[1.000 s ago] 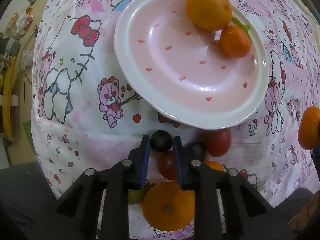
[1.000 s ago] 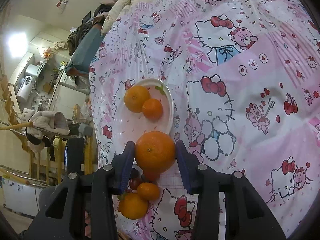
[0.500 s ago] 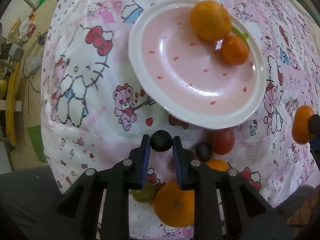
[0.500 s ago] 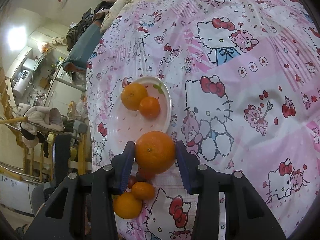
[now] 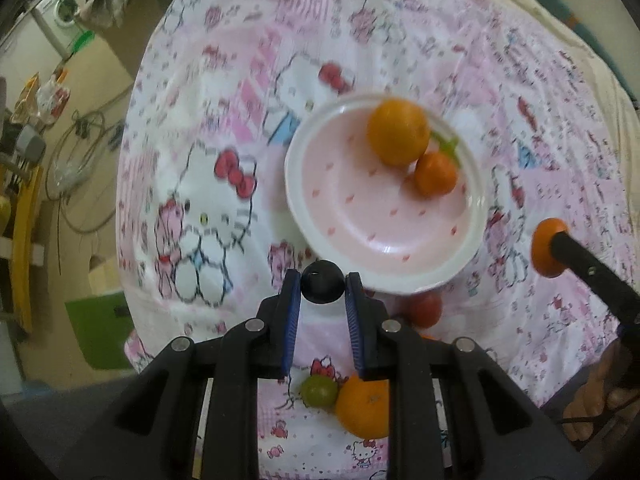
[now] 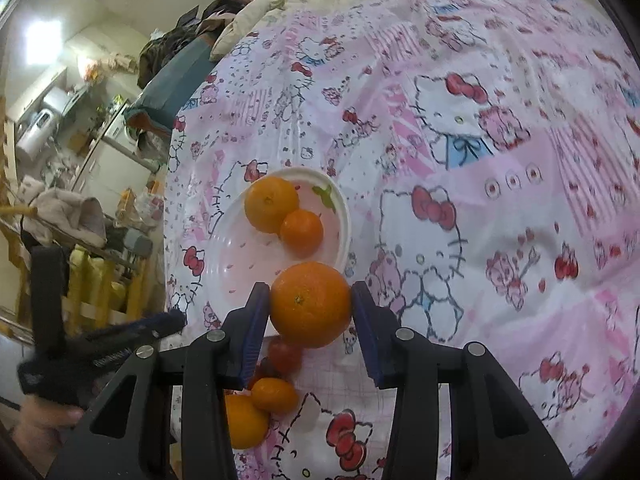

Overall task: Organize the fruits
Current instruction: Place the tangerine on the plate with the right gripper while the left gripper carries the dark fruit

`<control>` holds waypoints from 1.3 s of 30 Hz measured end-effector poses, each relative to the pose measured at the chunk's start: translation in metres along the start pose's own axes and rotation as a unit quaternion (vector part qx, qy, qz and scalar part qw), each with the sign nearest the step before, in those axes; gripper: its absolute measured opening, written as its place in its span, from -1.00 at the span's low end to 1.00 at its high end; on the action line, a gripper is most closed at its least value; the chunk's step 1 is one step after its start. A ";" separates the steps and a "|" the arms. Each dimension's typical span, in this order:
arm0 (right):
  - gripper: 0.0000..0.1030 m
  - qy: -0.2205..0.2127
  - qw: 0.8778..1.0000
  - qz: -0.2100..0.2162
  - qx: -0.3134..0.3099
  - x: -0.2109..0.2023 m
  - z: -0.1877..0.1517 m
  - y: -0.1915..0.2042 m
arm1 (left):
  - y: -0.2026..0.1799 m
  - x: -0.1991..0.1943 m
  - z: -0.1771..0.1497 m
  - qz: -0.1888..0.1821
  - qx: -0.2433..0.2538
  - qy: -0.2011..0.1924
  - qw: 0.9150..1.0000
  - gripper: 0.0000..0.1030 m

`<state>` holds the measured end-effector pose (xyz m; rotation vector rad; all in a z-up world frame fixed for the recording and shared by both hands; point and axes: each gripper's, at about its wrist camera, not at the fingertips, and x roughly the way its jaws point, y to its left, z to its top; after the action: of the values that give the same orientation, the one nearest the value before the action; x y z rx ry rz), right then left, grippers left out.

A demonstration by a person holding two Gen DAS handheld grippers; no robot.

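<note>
Black two-finger left gripper (image 5: 322, 287) and right gripper (image 6: 311, 305) with blue pads and silver screws

2 oranges (image 5: 398, 131) sitting on plate (image 5: 320, 216); more fruit (image 5: 362, 404) lying on cloth (image 5: 208, 184) just in front.

Glossy, possibly ceramic plate (image 5: 472, 216), printed cloth sheet (image 6: 500, 208), dimpled orange (image 6: 311, 304) peel
</note>
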<state>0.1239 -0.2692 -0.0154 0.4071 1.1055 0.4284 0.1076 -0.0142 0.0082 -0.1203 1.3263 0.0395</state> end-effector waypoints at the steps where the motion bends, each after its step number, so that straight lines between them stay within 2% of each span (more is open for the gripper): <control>1: -0.15 -0.001 1.000 -0.001 -0.002 0.000 0.002 0.001 | 0.000 -0.004 0.004 -0.003 0.005 -0.005 1.000 -0.63; 6: -0.15 -0.007 1.000 -0.001 -0.017 0.003 0.016 0.014 | -0.007 0.000 0.023 -0.009 0.017 -0.026 0.999 -0.63; 17: -0.15 -0.020 0.998 -0.009 -0.057 0.019 0.051 0.030 | -0.007 0.016 0.058 -0.010 0.033 -0.047 0.998 -0.63; 24: -0.15 -0.002 0.998 -0.006 -0.064 0.049 0.068 0.030 | -0.006 0.030 0.068 -0.011 0.030 -0.058 0.998 -0.63; 32: -0.15 0.029 0.997 -0.025 -0.073 0.087 0.072 0.024 | -0.008 0.066 0.081 -0.025 0.043 -0.037 0.998 -0.63; 39: -0.13 0.038 0.997 -0.030 -0.061 0.109 0.073 0.008 | -0.017 0.082 0.088 -0.028 0.061 -0.042 0.997 -0.63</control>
<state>0.2312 -0.2126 -0.0657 0.2500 1.1552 0.4586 0.2138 -0.0248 -0.0491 -0.0514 1.2370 -0.0843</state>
